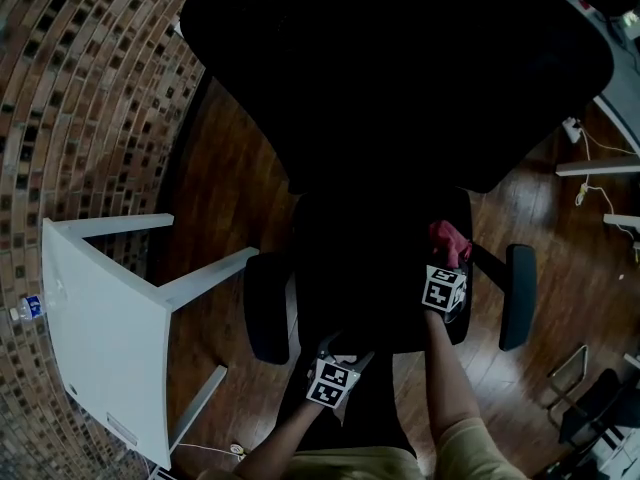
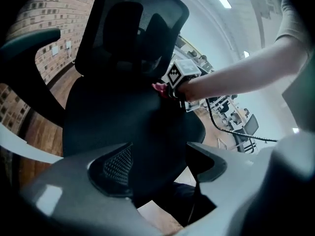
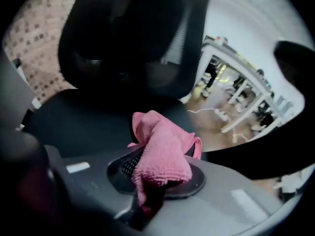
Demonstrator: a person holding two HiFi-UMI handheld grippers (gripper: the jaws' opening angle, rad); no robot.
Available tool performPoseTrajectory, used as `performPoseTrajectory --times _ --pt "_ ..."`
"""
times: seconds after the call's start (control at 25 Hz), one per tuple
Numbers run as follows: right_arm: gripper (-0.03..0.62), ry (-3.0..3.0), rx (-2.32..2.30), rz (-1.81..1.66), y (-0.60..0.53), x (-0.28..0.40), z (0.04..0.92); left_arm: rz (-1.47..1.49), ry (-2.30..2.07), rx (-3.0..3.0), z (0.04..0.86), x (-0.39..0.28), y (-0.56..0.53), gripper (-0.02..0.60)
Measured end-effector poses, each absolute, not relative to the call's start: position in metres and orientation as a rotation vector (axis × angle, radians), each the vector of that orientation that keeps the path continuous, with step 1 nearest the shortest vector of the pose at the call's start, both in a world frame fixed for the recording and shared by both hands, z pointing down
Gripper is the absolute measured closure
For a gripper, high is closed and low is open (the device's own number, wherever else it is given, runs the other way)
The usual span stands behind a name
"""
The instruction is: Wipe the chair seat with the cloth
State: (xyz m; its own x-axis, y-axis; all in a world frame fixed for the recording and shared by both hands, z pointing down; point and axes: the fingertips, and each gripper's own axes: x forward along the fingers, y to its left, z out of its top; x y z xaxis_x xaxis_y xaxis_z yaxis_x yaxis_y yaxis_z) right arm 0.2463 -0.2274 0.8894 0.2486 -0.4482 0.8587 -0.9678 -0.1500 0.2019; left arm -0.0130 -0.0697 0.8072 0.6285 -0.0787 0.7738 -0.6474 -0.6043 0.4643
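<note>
The black office chair's seat (image 1: 365, 268) lies straight below me, under its big backrest (image 1: 400, 68). My right gripper (image 1: 450, 256) is shut on a pink cloth (image 1: 447, 238) over the seat's right side. In the right gripper view the cloth (image 3: 162, 154) bunches up between the jaws, just above the seat (image 3: 83, 117). My left gripper (image 1: 339, 348) hovers at the seat's front edge. Its jaws stand open around nothing (image 2: 160, 156), facing the seat (image 2: 123, 117). The left gripper view also catches the pink cloth (image 2: 160, 88) beyond.
Black armrests flank the seat, one on the left (image 1: 267, 308) and one on the right (image 1: 518, 296). A white table (image 1: 100, 338) stands to the left by a brick wall (image 1: 70, 98). White desk legs and cables (image 1: 595, 183) are on the wood floor at right.
</note>
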Motion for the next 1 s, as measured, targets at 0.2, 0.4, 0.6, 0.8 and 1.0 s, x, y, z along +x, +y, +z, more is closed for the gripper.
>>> performPoseTrajectory --times 0.2,0.4,0.6,0.8,1.0 --pt "0.534 -1.306 1.705 0.975 -0.227 0.25 0.888 0.924 -0.605 2.059 0.804 -0.017 -0.074 0.252" --pt "0.534 -1.938 1.15 1.394 -0.256 0.027 0.873 0.932 -0.602 2.042 0.803 -0.031 -0.064 0.239" --pt "0.533 -2.154 0.902 1.573 -0.244 -0.12 0.869 0.951 -0.62 2.016 0.805 -0.039 -0.052 0.237" --pt "0.534 -1.857 1.437 1.452 -0.238 0.01 0.897 0.95 -0.63 2.007 0.811 -0.037 -0.05 0.238" --pt "0.534 -1.282 1.819 1.069 -0.189 0.246 0.883 0.916 -0.595 2.024 0.808 -0.015 -0.041 0.238"
